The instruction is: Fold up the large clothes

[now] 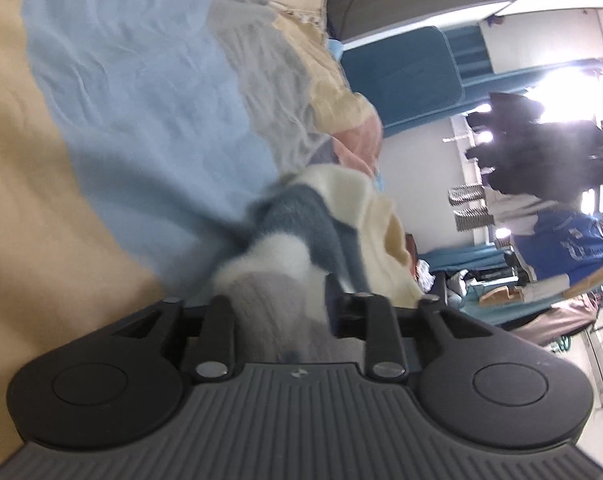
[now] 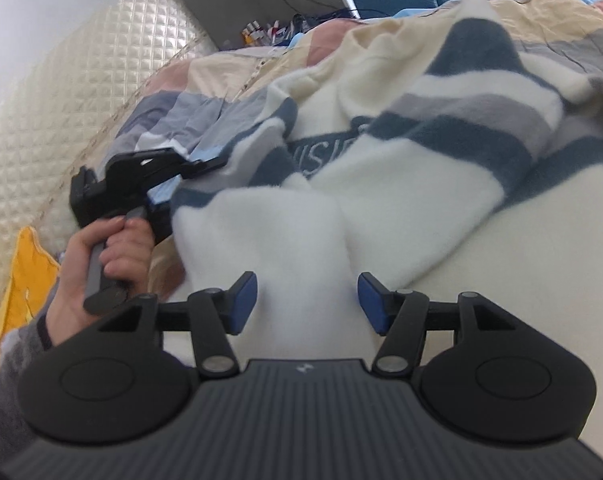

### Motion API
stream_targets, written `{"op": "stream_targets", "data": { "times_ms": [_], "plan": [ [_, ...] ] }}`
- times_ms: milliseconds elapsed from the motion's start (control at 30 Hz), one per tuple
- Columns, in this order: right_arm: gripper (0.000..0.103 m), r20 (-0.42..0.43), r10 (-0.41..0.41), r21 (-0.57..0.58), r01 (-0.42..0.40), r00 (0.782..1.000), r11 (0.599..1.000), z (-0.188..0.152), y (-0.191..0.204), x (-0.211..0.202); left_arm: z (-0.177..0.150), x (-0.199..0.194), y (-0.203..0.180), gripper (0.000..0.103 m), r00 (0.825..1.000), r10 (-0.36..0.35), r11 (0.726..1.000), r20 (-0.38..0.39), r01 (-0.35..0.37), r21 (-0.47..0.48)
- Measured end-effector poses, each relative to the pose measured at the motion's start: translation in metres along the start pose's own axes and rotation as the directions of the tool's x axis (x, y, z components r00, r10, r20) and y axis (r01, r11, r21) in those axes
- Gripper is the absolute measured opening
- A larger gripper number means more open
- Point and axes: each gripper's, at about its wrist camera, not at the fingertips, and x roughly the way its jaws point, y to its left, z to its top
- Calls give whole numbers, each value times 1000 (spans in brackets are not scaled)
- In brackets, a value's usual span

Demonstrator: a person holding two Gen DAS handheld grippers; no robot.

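a: while the striped sweater (image 2: 401,152) lies rumpled on the patchwork bedspread (image 1: 141,100), what's each tong doing?

b: left gripper (image 1: 279,304) pinches its bunched fabric; right gripper (image 2: 307,300) gapes wide, straddling a white fold.

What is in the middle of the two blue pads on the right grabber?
Fluffy white sweater cloth lies between the right gripper's open blue pads, seen in the right wrist view.
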Motion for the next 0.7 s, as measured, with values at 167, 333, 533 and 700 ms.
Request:
{"op": "stream_targets", "data": {
  "times_ms": [167, 333, 533, 700],
  "plan": [
    [59, 47, -17, 64, 14, 999, 998, 4, -12, -9, -29, -41, -14, 52, 999, 49, 997, -4, -49, 64],
    [42, -9, 17, 67, -17, 1000, 998, -3, -10, 3, -58, -78, -34, 56, 996, 93, 984, -12, -90, 156],
    [19, -25, 60, -157, -64, 998, 986, -17, 30, -4, -113, -112, -48, 56, 995, 69, 968, -77, -48, 245],
    [19, -119, 109, -239, -135, 987, 962, -31, 49, -1, -147, -110, -57, 56, 989, 24, 952, -143, 21, 304]
  ]
}}
